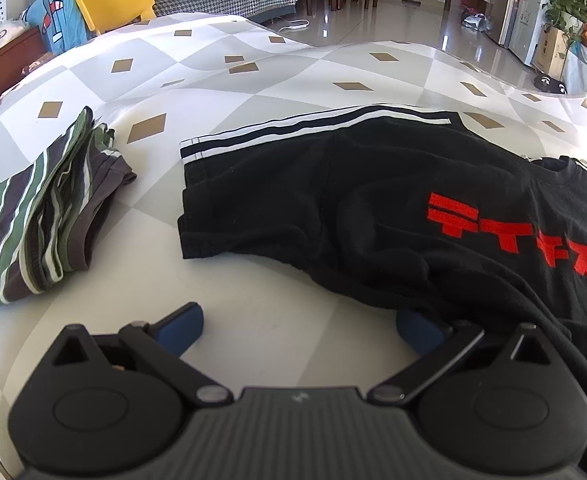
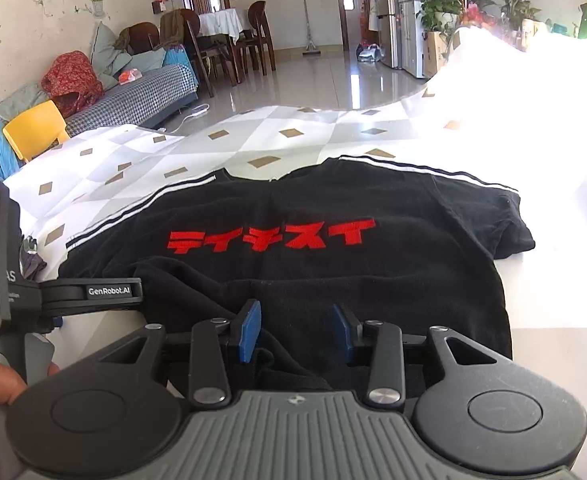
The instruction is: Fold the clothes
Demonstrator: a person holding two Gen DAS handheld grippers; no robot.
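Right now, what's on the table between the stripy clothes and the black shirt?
Nothing. In the left wrist view, only bare tablecloth shows between the stripy clothes and the black shirt.

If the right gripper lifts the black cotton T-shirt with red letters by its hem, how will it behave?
The black cotton T-shirt with red letters already wrinkles near the right gripper, so it will probably droop. Thin fabric likely weighs little. On the smooth tablecloth it may drag along.
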